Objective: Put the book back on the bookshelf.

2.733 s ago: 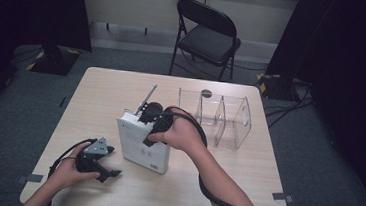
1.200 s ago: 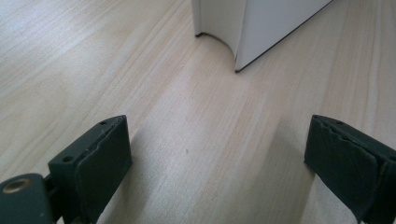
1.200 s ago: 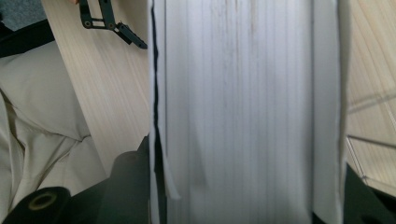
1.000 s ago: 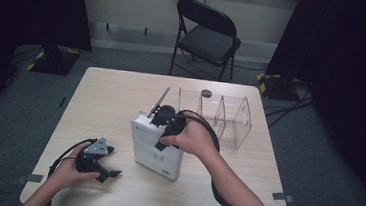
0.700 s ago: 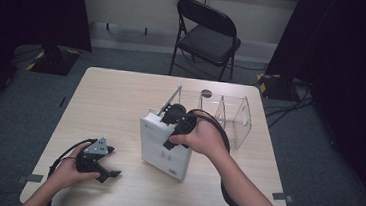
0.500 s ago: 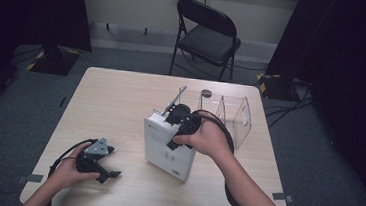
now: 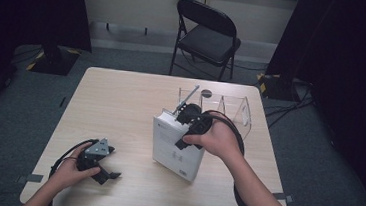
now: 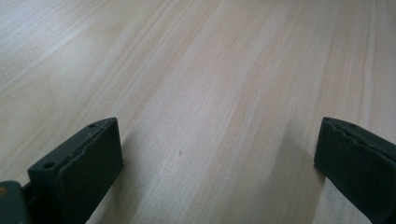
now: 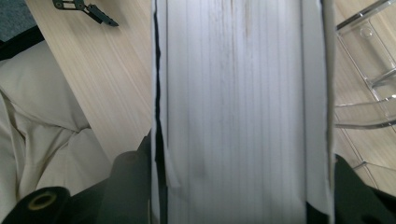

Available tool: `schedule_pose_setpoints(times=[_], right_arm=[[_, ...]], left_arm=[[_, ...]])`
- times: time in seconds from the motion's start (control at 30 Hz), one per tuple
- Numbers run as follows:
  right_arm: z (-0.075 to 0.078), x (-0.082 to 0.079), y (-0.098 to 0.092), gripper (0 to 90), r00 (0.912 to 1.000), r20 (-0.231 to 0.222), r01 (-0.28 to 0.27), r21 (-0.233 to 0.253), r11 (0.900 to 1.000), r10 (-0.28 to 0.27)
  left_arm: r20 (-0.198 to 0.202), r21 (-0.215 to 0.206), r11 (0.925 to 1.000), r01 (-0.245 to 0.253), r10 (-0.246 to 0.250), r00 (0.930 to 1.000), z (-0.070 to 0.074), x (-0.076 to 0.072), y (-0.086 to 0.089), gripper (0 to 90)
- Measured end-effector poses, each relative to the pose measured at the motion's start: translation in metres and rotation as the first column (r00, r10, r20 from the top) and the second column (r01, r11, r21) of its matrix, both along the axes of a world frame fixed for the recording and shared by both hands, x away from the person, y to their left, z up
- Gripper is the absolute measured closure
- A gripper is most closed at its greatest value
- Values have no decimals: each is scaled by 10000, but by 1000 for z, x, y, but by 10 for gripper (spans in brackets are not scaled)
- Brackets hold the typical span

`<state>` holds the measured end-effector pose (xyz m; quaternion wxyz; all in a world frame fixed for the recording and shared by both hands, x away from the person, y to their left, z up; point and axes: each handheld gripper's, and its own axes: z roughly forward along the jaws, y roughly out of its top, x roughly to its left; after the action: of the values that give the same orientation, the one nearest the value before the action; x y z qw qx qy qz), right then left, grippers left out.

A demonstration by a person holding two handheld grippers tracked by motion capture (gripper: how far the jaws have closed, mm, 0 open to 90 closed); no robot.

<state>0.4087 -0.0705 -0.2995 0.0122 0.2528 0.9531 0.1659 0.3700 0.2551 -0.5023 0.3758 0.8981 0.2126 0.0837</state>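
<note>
A thick white book (image 7: 177, 146) is held upright above the table's middle, front cover toward the person. My right gripper (image 7: 187, 126) is shut on its top edge; in the right gripper view the book's page edges (image 9: 238, 107) run up between the two black jaws. My left gripper (image 7: 100, 168) rests on the table near the front left corner, held by a hand. It is open, and in the left gripper view its two fingers (image 8: 77, 170) stand wide apart over bare wood.
A clear plastic divider rack (image 7: 221, 106) stands just behind and right of the book, also seen as the rack (image 9: 369, 70) at the right gripper view's edge. A black folding chair (image 7: 207, 35) is beyond the table (image 7: 116, 102).
My right gripper has carried the book rightward and slightly away, closer to the clear rack, and tipped it more upright. The left gripper has stayed still.
</note>
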Motion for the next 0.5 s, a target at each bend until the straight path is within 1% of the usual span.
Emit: schedule_pose_setpoints(times=[0.1, 0.2, 0.3, 0.4, 0.5], right_arm=[[1, 0, -5, 522, 9999, -70, 150, -20, 9999, -150], [1, -1, -7, 522, 9998, -10, 212, -75, 9997, -212], [1, -1, -12, 522, 9993, -41, 366, -25, 9993, -366], [2, -1, -16, 522, 9993, -31, 362, -8, 9993, -362], [2, -1, -22, 522, 9988, -91, 490, 122, 9987, -488]], left_arm=[[-5, -1, 10000, 6, -6, 10000, 0, 0, 0, 0], [-2, 15, 10000, -2, 2, 10000, 0, 0, 0, 0], [-4, 12, 10000, -8, 8, 10000, 0, 0, 0, 0], [-5, 12, 10000, -8, 8, 10000, 0, 0, 0, 0], [0, 13, 10000, -9, 9, 10000, 0, 0, 0, 0]])
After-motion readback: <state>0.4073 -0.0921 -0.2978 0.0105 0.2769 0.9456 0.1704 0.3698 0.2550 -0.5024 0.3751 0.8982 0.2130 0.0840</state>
